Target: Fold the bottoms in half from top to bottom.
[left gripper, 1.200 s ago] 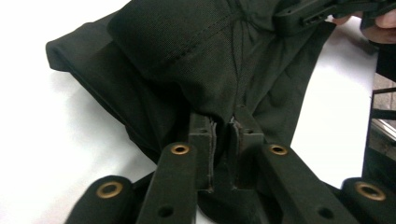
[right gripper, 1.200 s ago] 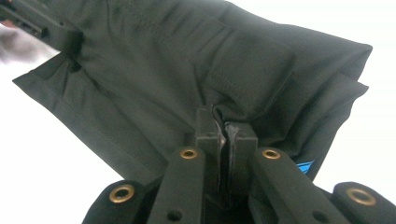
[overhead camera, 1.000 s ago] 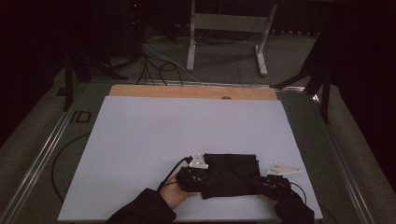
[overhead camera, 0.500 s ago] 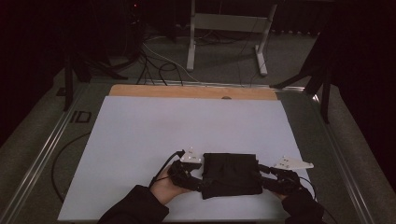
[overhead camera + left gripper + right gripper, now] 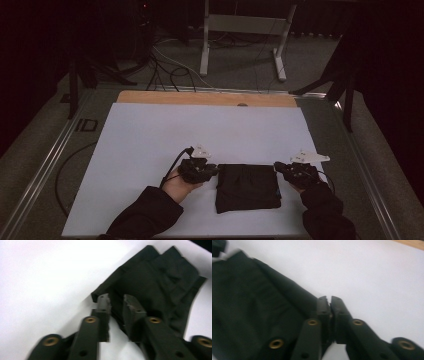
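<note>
Currently: left gripper, jaws slightly parted, at the cloth's left edge; right gripper, jaws pressed together, empty, beside its right edge. Cloth lies folded flat, near table front, likely for smoothing.

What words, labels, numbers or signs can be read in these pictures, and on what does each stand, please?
"ID": pale letters on the dark table frame, left of the white sheet, in the high view.
A small blue spot at the right edge of the black cloth: too small to read, perhaps a tag.
Grippers and cloth in both gripper views: no text.
</note>
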`<state>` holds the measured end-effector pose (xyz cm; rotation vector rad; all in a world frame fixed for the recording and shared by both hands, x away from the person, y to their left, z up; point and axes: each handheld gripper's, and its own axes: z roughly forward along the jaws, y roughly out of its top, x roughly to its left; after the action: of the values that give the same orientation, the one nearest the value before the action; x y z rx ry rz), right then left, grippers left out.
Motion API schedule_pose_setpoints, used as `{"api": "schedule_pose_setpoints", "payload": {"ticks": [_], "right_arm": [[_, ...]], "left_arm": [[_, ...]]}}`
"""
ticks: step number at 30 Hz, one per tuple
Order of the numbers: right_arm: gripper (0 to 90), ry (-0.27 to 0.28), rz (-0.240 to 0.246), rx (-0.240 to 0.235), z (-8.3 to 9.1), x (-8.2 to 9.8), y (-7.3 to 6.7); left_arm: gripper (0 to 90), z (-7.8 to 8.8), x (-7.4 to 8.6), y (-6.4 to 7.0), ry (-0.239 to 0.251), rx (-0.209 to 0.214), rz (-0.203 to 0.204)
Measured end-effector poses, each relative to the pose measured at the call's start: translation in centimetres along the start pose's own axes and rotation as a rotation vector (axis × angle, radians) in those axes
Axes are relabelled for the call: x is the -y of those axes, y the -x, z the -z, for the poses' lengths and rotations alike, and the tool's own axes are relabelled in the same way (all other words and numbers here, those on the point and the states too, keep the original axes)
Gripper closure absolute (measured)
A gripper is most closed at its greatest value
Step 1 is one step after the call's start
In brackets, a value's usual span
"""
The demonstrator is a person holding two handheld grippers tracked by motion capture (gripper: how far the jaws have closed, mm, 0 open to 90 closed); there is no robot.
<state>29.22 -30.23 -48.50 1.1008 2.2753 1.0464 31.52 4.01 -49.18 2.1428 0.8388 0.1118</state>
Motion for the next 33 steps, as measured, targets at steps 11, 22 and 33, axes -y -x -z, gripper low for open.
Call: {"api": "schedule_pose_setpoints", "payload": {"ticks": [11, 22, 33], "right_arm": [[90.0, -0.057, -0.026, -0.070, -3.0, 1.0, 0.7], [90.0, -0.073, -0.058, -0.142, -3.0, 2.5, 0.2], [90.0, -0.025, -0.093, -0.233, -0.8, 2.8, -1.5]], "left_arm": [[90.0, -2.9, -0.5, -0.3, -0.056, 0.048, -0.005], [90.0, -3.4, -0.4, 0.1, -0.057, 0.106, -0.010], [90.0, -2.2, 0.3, 2.3, -0.046, 0.197, -0.079]]}}
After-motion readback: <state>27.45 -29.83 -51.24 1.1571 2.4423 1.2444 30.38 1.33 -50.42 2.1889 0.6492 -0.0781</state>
